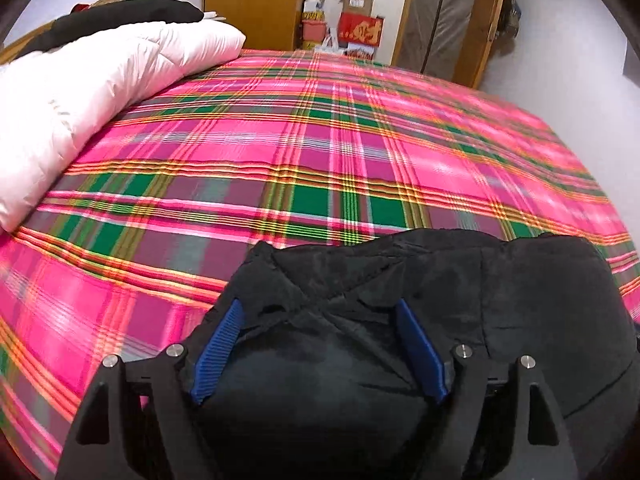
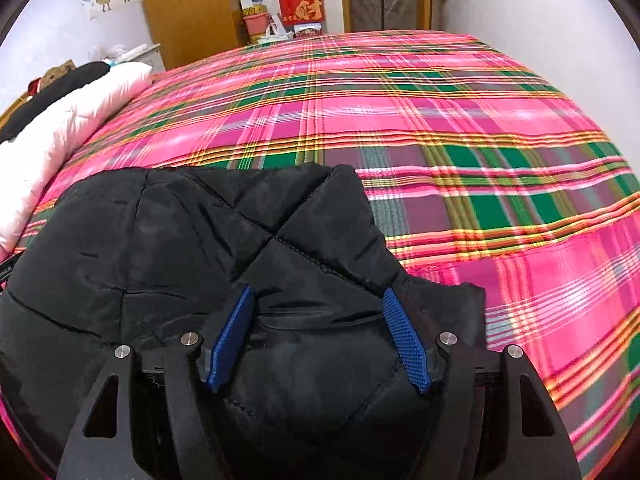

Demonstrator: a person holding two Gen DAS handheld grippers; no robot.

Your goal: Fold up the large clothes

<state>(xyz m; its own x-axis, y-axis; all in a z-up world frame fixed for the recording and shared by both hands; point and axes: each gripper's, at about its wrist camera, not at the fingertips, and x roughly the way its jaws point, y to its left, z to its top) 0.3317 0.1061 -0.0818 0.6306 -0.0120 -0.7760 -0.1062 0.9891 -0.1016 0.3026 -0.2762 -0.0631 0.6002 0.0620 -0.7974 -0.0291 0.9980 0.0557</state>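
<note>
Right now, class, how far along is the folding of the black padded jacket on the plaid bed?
Done: a white jacket lies at the bed's far left side, though whether it is folded is unclear. In hand: the black jacket sits bunched between the fingers of both the left gripper and right gripper. Left: it is not yet spread flat on the plaid sheet, and no neat fold shows.

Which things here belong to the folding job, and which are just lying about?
In the job: black quilted jacket, left tool, right tool, plaid bedspread.
Lying about: white padded coat, red box, wooden wardrobe.
</note>
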